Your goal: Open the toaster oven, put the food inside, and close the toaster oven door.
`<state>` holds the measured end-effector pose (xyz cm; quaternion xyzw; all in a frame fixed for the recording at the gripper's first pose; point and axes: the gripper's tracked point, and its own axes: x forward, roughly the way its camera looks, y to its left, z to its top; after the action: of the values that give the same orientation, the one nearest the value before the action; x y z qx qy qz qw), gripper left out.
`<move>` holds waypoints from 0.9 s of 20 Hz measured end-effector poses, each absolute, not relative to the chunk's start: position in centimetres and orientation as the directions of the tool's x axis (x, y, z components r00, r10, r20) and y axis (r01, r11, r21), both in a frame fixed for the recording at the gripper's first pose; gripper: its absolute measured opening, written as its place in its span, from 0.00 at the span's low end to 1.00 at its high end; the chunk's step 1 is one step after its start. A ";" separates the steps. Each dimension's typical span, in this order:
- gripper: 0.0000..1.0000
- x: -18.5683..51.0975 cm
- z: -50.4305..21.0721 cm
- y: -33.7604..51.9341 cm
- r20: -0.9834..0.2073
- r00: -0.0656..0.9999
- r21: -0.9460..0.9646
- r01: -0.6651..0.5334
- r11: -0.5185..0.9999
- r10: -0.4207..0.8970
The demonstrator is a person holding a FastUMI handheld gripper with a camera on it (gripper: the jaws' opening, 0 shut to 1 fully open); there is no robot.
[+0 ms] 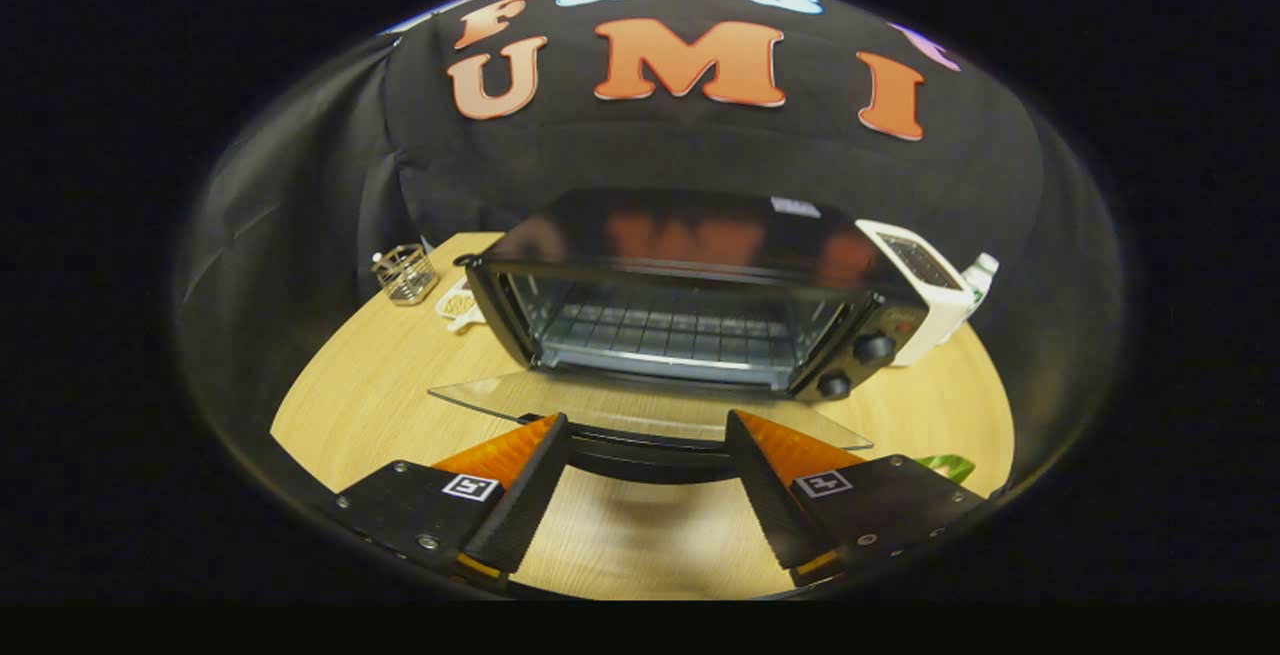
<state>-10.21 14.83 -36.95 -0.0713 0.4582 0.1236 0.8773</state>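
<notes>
A black toaster oven (pixel 690 235) stands on the wooden table (pixel 360 405) ahead of me. Its glass door (pixel 600 400) lies folded down flat toward me, and the wire rack (pixel 670 330) inside is bare. The door's dark handle (pixel 645 455) runs across between my fingertips. My gripper (pixel 647 425) is open, its fingers wide apart at either end of the handle's middle stretch, pressing on nothing. Two knobs (pixel 873 347) sit on the oven's right panel. A pale piece of food (pixel 458 305) lies on the table just left of the oven.
A small wire basket (pixel 405 273) stands at the far left of the table. A white appliance (pixel 925 285) and a bottle (pixel 980 275) are right of the oven. Something green (pixel 945 465) lies beside my right finger.
</notes>
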 end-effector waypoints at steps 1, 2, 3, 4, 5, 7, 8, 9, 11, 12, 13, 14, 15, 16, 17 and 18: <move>0.92 -10.8 -37.6 14.8 -0.837 0.523 0.007 -0.283 0.959 0.160; 0.92 -11.5 -38.3 14.7 -0.853 0.493 0.024 -0.289 0.957 0.170; 0.92 -12.3 -39.3 14.6 -0.874 0.454 0.034 -0.295 0.955 0.172; 0.92 -13.2 -40.4 14.6 -0.899 0.406 0.035 -0.303 0.952 0.162; 0.92 -13.8 -41.6 14.6 -0.920 0.362 0.035 -0.308 0.951 0.152; 0.92 -14.7 -43.5 14.3 -0.942 0.306 0.040 -0.303 0.952 0.137; 0.92 -14.5 -44.2 14.3 -0.944 0.305 0.032 -0.292 0.956 0.125; 0.92 -14.3 -44.7 14.4 -0.945 0.305 0.026 -0.284 0.958 0.116; 0.92 -14.2 -45.9 14.3 -0.950 0.295 0.019 -0.276 0.961 0.104; 0.91 -14.0 -46.5 14.3 -0.949 0.299 0.016 -0.280 0.960 0.103; 0.91 -13.7 -47.0 14.2 -0.949 0.302 0.002 -0.291 0.957 0.094; 0.91 -13.3 -47.1 13.9 -0.948 0.307 -0.012 -0.300 0.954 0.085; 0.91 -12.8 -47.1 14.0 -0.944 0.319 -0.014 -0.311 0.950 0.090; 0.91 -12.8 -47.1 14.0 -0.944 0.315 -0.009 -0.311 0.950 0.094; 0.91 -12.9 -46.7 14.1 -0.947 0.305 0.006 -0.302 0.953 0.103; 0.91 -13.3 -46.3 14.2 -0.948 0.294 0.035 -0.282 0.959 0.121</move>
<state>-13.26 14.23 -46.32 -0.0693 0.5808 0.1256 0.8013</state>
